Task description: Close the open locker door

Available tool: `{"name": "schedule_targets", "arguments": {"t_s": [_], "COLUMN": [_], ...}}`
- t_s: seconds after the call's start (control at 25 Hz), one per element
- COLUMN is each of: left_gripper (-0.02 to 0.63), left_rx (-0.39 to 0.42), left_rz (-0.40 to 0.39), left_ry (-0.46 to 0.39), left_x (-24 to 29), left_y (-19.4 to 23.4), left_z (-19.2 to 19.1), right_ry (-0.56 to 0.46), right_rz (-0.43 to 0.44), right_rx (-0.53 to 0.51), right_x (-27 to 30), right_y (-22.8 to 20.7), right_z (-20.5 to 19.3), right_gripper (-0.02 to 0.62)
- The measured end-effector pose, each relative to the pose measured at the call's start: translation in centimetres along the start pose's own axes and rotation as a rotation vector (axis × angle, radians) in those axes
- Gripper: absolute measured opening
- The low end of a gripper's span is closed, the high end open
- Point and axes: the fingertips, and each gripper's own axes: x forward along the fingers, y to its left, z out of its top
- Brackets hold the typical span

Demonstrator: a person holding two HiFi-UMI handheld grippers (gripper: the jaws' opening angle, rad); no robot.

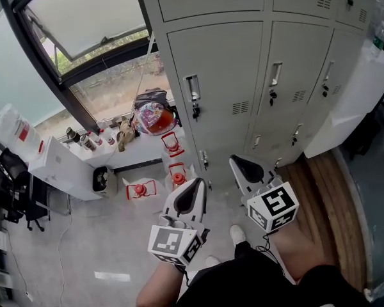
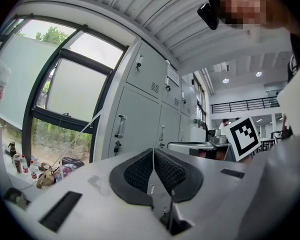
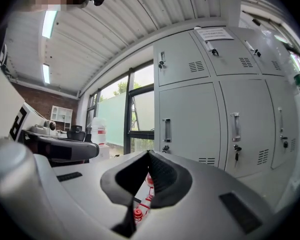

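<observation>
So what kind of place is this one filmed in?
Likely a workplace or lab locker area: a bank of grey metal lockers beside a big window, with a backpack and bottles on the ledge.

The lockers (image 1: 243, 82) stand ahead, the window (image 1: 83, 24) to their left. A bag (image 1: 152, 115) sits on the ledge (image 1: 137, 151) below the window, just beside the lockers.

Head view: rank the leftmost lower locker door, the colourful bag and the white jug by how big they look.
1. Locker door: clearly the largest.
2. Colourful bag and white jug: these look about the same size, so I won't rank one above the other.
</observation>
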Motion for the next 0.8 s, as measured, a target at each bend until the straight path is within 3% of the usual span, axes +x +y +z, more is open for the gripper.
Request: {"name": "schedule_targets", "arguments": {"t_s": [0.4, 0.8], "left_gripper": [0.02, 0.02], "left_rx": [0.009, 0.009], "left_rz": [-0.039, -0.049], "left_ry": [0.02, 0.006], "left_x": [-4.6, -6.4], "left_y": [-2.3, -2.7], "left_z": [-1.3, -1.2], "right_ry": [-0.001, 0.001], "right_rz": [-0.031, -0.02], "right_rx": [0.026, 0.028], "right_x": [-5.1, -6.4], "right_y": [4.5, 6.9], "right_z": [-1.6, -1.9], "right_gripper": [0.054, 0.052]}}
